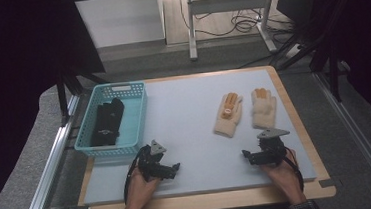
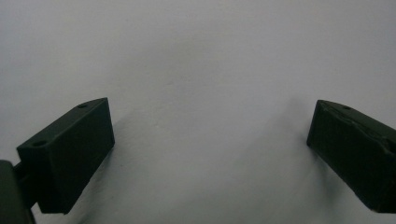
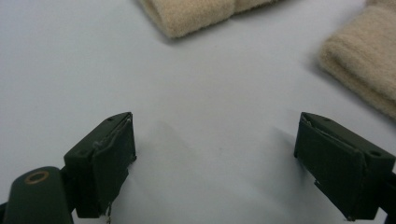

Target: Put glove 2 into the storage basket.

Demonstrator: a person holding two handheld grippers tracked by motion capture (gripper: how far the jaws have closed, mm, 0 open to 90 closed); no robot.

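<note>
Two cream knitted gloves lie side by side on the grey mat, the left glove (image 1: 228, 114) and the right glove (image 1: 264, 107), both with orange fingertips. Their cuffs appear in the right gripper view, one at the top (image 3: 191, 14) and one at the right edge (image 3: 364, 70). My right gripper (image 1: 248, 156) rests low over the mat just in front of them, open and holding nothing (image 3: 215, 158). My left gripper (image 1: 174, 169) sits near the mat's front left, also open over bare mat (image 2: 210, 149).
A teal plastic basket (image 1: 137, 119) stands at the mat's left edge with a black glove (image 1: 107, 121) inside it. The grey mat (image 1: 189, 119) lies on a wooden table (image 1: 206, 201). Metal rails run along both sides.
</note>
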